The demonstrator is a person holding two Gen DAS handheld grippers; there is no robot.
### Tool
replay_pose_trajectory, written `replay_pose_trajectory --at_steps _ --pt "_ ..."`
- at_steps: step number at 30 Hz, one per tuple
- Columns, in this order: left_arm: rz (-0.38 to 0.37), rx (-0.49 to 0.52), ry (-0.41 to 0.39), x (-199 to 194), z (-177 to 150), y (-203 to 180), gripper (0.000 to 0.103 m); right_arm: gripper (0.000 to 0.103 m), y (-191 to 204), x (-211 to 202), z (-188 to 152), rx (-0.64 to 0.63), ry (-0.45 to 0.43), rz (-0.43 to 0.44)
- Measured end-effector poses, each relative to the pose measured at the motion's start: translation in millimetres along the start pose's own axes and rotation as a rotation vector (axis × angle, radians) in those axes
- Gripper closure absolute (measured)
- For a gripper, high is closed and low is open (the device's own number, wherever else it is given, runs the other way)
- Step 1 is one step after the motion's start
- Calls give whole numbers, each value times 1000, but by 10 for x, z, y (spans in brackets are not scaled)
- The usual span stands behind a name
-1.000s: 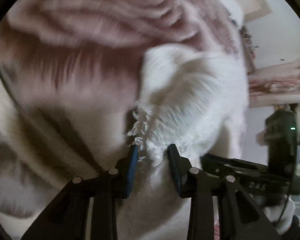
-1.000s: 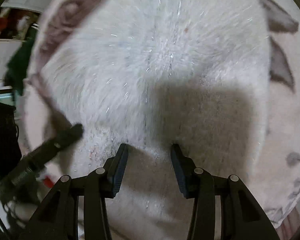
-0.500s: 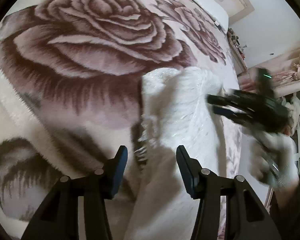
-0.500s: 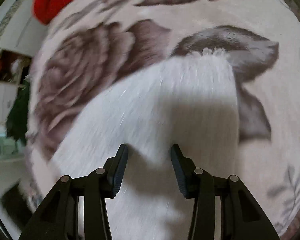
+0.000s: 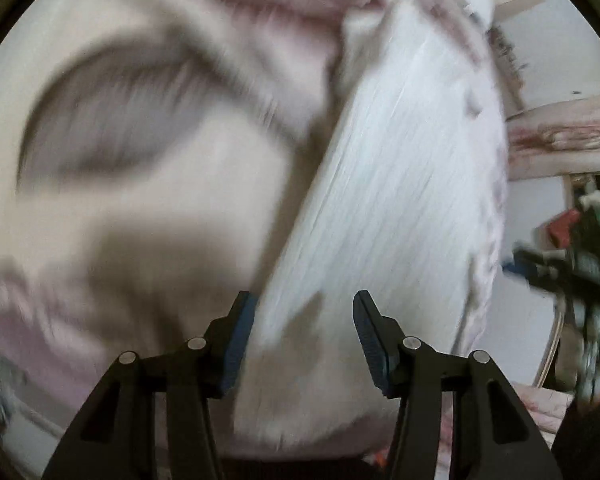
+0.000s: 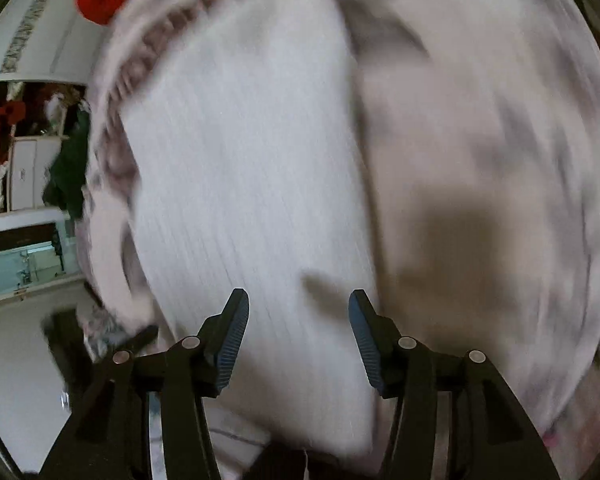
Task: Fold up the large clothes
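White fluffy cloth [image 5: 388, 200] lies folded long on the rose blanket [image 5: 148, 208], under both my tools. My left gripper [image 5: 302, 336] and right gripper [image 6: 296, 332] are apart, holding nothing. I think I must grab its near end and fold again.

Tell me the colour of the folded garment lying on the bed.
White garment, clearest in the right wrist view.

A white, fuzzy, ribbed garment [image 5: 392, 184] lies spread flat as a long folded strip on a pale blanket [image 5: 172, 216] printed with dusky flowers. In the right wrist view the same garment [image 6: 244, 184] runs away from the camera, its long right edge straight. Both views are motion-blurred.
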State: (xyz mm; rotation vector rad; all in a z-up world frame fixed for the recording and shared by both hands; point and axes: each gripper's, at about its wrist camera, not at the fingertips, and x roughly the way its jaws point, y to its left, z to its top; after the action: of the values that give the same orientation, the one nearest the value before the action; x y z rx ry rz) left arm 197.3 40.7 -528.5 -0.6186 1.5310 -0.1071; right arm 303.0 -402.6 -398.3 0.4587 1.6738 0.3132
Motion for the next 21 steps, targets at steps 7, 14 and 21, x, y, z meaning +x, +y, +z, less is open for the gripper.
replay_pose_trajectory --at_steps 7,14,21 --pt "59 -69 -109 31 -598 28 83 64 -541 858 -1268 153 129 76" --pt "-38 -16 -210 -478 -871 -401 86 95 -575 386 -1477 175 -68 29" --pt "-4 -77 -139 102 -897 -74 86 96 -664 250 -1490 147 -82 -24"
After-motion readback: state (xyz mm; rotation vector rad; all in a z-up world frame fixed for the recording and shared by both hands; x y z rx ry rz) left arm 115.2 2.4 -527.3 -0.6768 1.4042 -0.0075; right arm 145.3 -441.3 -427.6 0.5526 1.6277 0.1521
